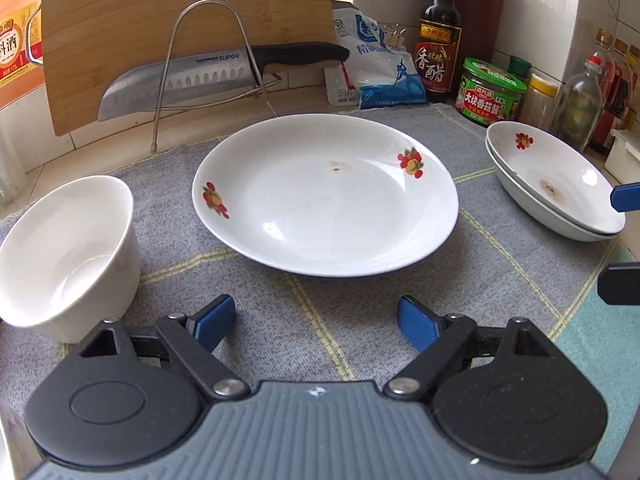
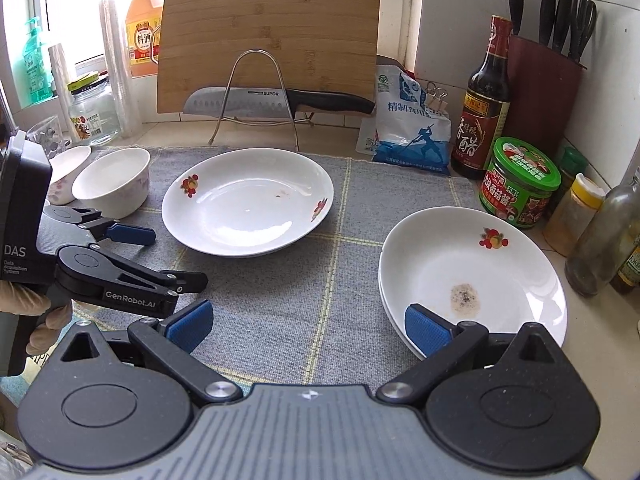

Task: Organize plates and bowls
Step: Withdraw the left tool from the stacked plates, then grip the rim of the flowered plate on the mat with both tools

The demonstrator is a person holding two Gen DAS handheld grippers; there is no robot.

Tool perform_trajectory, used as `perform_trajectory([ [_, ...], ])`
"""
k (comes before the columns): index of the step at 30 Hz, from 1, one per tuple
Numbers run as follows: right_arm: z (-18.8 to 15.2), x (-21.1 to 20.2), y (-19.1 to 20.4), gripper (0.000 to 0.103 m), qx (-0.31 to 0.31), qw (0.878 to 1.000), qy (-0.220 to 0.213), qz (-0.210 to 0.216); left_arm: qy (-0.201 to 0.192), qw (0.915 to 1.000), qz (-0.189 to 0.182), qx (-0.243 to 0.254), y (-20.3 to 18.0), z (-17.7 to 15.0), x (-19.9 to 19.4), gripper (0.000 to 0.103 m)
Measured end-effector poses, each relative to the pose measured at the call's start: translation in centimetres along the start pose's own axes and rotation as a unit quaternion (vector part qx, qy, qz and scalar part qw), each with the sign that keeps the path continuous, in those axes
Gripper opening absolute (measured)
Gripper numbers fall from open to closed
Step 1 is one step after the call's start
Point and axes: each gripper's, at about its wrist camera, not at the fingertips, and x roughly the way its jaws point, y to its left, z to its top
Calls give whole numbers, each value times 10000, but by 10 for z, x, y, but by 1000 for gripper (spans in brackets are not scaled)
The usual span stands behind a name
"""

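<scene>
A white plate with fruit prints lies alone on the grey cloth. Two stacked white plates sit to its right, the top one with a brown stain. A white bowl stands at the left, with a flowered bowl behind it. My left gripper is open and empty, just in front of the single plate. My right gripper is open and empty, its right finger at the near rim of the stacked plates.
A knife rests on a wire rack before a bamboo board. A salt bag, vinegar bottle, green jar and spice bottles crowd the back right. A glass jar stands at the left.
</scene>
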Motion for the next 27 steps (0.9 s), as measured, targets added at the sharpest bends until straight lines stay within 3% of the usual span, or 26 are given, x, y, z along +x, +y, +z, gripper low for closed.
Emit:
perform_trajectory([
  [8, 18, 17, -7, 103, -306, 9993, -36, 230, -10, 9999, 49, 135, -9, 10, 17, 103],
  [16, 47, 51, -24, 103, -703, 9953, -32, 670, -5, 9999, 116, 46, -8, 19, 26, 103],
  [23, 78, 101, -45, 103, -382, 9931, 279, 1076, -120, 9996, 234, -87, -9, 19, 26, 103],
  [27, 97, 129, -52, 103, -304, 9861, 461, 1570, -106, 9995, 273, -136, -11, 20, 25, 103],
])
